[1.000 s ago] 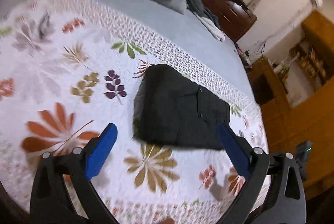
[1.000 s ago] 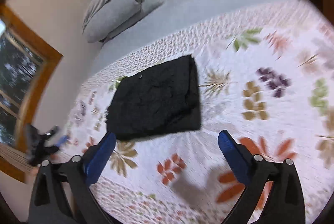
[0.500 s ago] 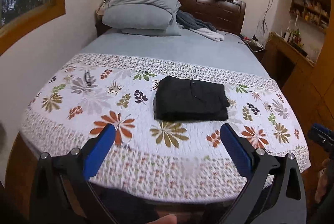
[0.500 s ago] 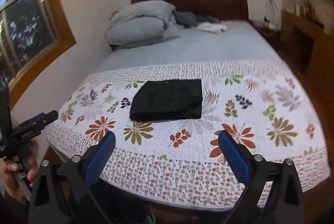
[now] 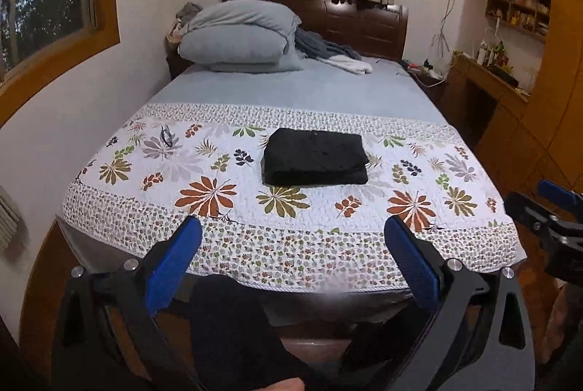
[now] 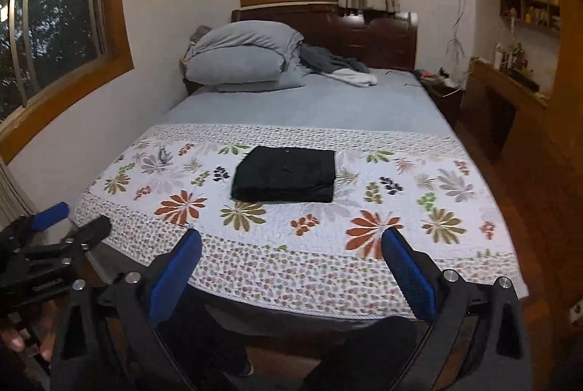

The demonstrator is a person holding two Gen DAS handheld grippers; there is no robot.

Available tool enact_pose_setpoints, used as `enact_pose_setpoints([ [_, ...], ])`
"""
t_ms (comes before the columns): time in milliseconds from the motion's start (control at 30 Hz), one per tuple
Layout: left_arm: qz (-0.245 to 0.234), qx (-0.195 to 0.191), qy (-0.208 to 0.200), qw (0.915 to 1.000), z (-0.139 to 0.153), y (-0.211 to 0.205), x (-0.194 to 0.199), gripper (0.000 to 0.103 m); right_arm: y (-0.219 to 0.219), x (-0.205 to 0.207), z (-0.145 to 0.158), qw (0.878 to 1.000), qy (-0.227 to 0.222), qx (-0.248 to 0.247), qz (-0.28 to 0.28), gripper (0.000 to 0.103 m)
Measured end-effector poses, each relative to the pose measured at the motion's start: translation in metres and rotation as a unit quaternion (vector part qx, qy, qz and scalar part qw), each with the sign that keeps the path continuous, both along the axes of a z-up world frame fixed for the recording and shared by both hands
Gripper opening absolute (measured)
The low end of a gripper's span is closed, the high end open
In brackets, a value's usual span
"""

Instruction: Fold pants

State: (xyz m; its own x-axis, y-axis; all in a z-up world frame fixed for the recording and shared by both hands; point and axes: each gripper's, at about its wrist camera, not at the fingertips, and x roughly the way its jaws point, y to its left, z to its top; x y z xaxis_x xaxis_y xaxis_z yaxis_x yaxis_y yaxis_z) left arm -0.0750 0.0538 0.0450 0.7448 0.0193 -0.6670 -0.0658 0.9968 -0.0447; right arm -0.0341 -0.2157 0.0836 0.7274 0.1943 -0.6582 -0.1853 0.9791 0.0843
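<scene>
A: What condition are the left tongs (image 5: 291,249) showing?

B: The left tongs are standing with their two blue pads (image 5: 174,259) wide apart and are gripping nothing. They are hovering off the foot end of the bed (image 5: 302,88), short of the mattress edge.

A: And the right tongs (image 6: 291,256)?

B: The right tongs are likewise standing spread, with nothing between the pads. They are also hanging off the foot of the bed. In the left wrist view the right tongs are appearing at the far right edge; in the right wrist view the left tongs are appearing at the lower left, with a hand (image 6: 25,336) partly showing beneath them.

A: Where are the pants (image 5: 315,157) lying?

B: The pants are lying as a black, folded rectangle on the floral quilt (image 5: 204,194), ahead of both tongs and well apart from them. From the left tongs they are sitting ahead, roughly centred in the gap between the pads. From the right tongs they are sitting ahead and slightly toward the left pad.

A: What is lying beyond the pants?

B: Farther ahead, the grey sheet is showing, with stacked grey pillows (image 5: 237,37) against the dark headboard (image 5: 364,23) and some loose clothing (image 6: 339,66) beside them. A person's dark-clad legs (image 5: 233,329) are showing below, between the arms of the tongs.
</scene>
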Motion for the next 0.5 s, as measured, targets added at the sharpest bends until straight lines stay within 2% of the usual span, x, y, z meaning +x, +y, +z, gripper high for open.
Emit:
enact_pose_setpoints([
  [167,0.008,0.005,-0.013,0.9999,0.015,0.000,-0.018,0.100,0.002,-0.018,0.012,1.000,-0.009,0.001,-0.008,0.099],
  [400,0.019,-0.028,-0.007,0.9994,0.026,0.000,-0.030,0.100,0.003,-0.034,0.025,0.999,-0.033,0.009,-0.022,0.099],
  [500,0.020,-0.017,-0.005,0.9996,0.028,-0.005,-0.032,0.100,0.002,-0.037,0.032,0.999,-0.046,0.016,-0.023,0.099],
])
